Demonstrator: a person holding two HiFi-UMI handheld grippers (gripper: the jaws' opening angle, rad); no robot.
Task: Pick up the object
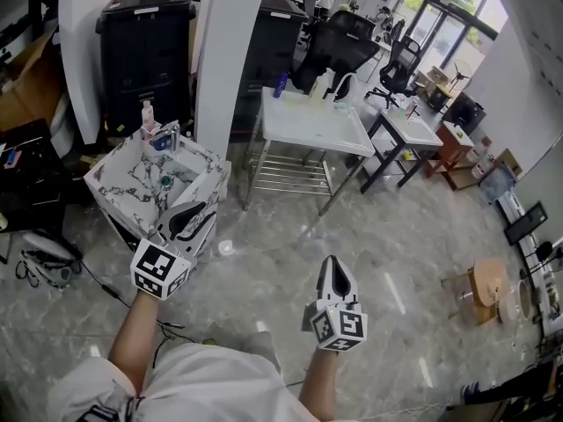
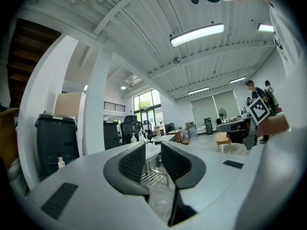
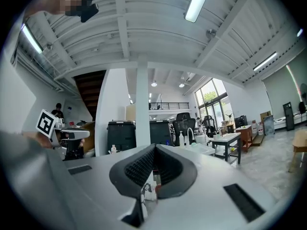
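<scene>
In the head view, I hold both claws low over the grey stone floor point(image 1: 413, 236). The left gripper point(image 1: 195, 214) sits left of centre and points up the frame toward a marble-patterned box point(image 1: 114, 170). In the left gripper view, the left gripper point(image 2: 153, 153) has its jaws parted by a narrow gap. Nothing is between them, only floor and a far table.

The right gripper point(image 1: 332, 264) is in the lower middle of the head view, well apart from the left one. In the right gripper view, the right gripper point(image 3: 154, 158) has its jaws pressed together at the tips with nothing clamped.

I cannot tell which thing the task means. The box in the left half of the head view holds several small items: a bottle with a pale cap point(image 1: 147, 112) at its far edge, a blue item point(image 1: 161, 143) beside that, and a small dark round piece point(image 1: 165, 181) near the middle. The left claw's tips are just short of the box's near wall. A small white round thing point(image 1: 226, 248) lies on the floor between the two claws, nearer the left one.

A white table point(image 1: 317, 123) stands in the upper middle, with a white pillar point(image 1: 230, 51) to its left.
</scene>
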